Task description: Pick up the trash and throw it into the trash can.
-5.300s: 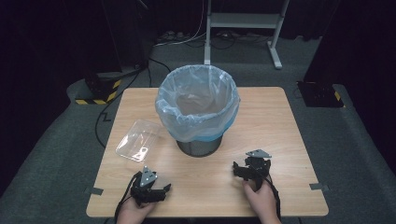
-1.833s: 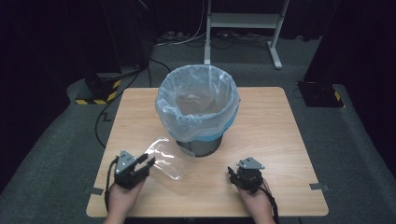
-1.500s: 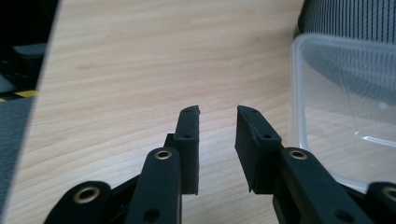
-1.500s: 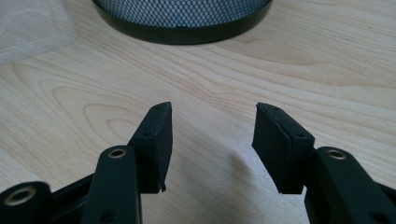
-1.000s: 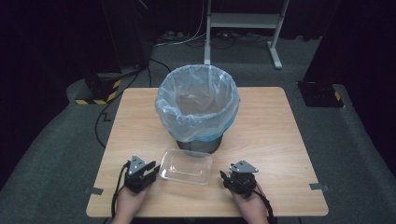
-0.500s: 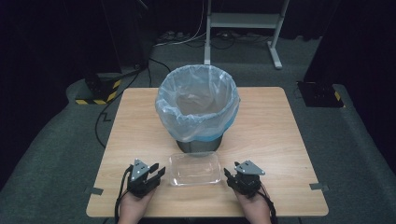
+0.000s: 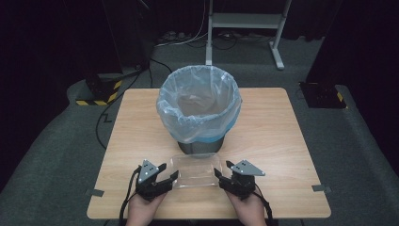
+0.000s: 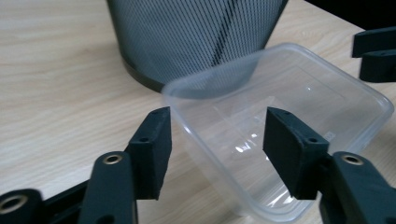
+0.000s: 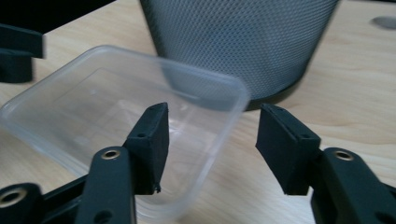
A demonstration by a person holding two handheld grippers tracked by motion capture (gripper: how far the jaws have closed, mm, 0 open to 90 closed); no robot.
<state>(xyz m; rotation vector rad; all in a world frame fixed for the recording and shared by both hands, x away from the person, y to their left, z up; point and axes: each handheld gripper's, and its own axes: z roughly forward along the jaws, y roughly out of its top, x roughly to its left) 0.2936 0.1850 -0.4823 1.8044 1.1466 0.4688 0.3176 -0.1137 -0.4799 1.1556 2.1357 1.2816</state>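
At the bottom centre of the high view, the clear container (image 7: 195,170) lies between both grippers. The left gripper (image 8: 215,140) and right gripper (image 9: 210,140) are wide open, each astride one rim. I think both should close gently together, because the thin plastic bends easily.

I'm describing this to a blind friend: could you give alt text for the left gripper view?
A clear plastic container rests on a wooden table, its near rim between the open black jaws of the left gripper. Behind it stands a mesh bin.

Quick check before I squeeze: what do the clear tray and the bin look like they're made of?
Clear tray: likely thin glossy plastic; the table grain and the bin show through it, with glints on the base. Bin: looks like dark metal mesh with fine perforations and a solid base ring, though painted plastic can't be excluded. Its liner looks like thin translucent bluish film, crinkled.
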